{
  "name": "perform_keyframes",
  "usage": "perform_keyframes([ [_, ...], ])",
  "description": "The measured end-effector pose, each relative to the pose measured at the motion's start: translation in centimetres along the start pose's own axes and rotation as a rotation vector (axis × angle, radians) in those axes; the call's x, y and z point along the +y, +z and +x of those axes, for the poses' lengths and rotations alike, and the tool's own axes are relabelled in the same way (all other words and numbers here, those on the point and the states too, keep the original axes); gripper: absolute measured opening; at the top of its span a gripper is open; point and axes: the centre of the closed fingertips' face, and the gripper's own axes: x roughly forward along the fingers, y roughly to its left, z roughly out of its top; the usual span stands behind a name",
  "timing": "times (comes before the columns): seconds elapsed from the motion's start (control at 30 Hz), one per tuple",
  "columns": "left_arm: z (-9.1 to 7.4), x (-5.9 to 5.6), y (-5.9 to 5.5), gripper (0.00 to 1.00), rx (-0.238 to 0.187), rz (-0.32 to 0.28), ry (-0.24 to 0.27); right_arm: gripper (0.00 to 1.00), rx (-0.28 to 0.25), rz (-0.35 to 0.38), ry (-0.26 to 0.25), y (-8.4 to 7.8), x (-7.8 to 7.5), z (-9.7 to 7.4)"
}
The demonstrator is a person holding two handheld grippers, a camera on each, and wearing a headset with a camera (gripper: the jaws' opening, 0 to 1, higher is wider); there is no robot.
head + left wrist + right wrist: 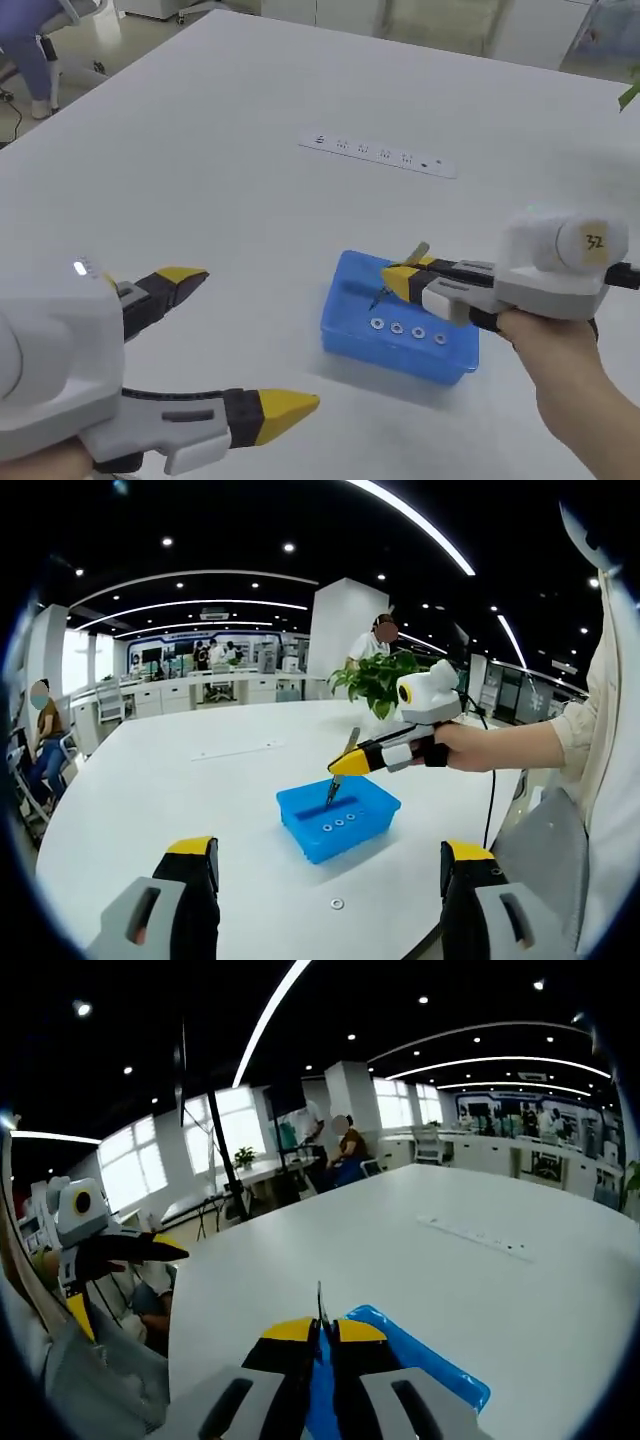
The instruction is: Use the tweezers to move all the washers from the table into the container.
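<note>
The right gripper (pixel 400 281) is clenched on the tweezers (pixel 334 786), tips down over the blue container (pixel 330 846) holding four washers (pixel 397 328). One washer (pixel 337 904) lies on the table (pixel 200 800), lower centre of the left gripper view, nearer the released left gripper (pixel 260 338)

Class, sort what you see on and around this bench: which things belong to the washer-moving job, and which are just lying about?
For the job:
tweezers, clamped in the right gripper
blue container
four washers already inside it
loose washer on the table

Lying about:
white strip farther up the table
potted plant beyond the far edge
</note>
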Motion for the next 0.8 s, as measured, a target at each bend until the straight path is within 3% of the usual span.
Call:
perform_keyframes([
  [0.1,0.1,-0.1,0.0,0.94,0.001,0.001,-0.003,0.02,-0.008,-0.036,0.006,0.9,1.2,-0.3],
  [0.2,0.2,-0.2,0.0,0.94,0.002,0.002,-0.009,0.02,-0.032,-0.008,0.086,1.3,3.7,0.0],
  [0.23,0.2,-0.3,0.0,0.94,0.003,0.004,-0.010,0.02,-0.013,-0.019,0.126,0.9,4.7,0.3],
  [0.37,0.2,-0.3,0.1,0.94,-0.001,0.004,-0.012,0.02,0.066,-0.063,0.195,-1.1,6.6,1.3],
  [0.43,0.1,-0.3,0.0,0.94,0.000,0.005,-0.011,0.02,0.122,-0.042,0.246,-2.9,7.5,2.0],
  [0.67,-0.3,0.1,-0.3,0.94,0.000,-0.007,0.006,0.02,0.204,-0.027,0.283,-6.3,8.5,3.6],
  [0.8,-0.4,0.2,-0.5,0.94,0.003,-0.010,0.009,0.02,0.236,-0.024,0.297,-7.5,8.8,3.9],
])
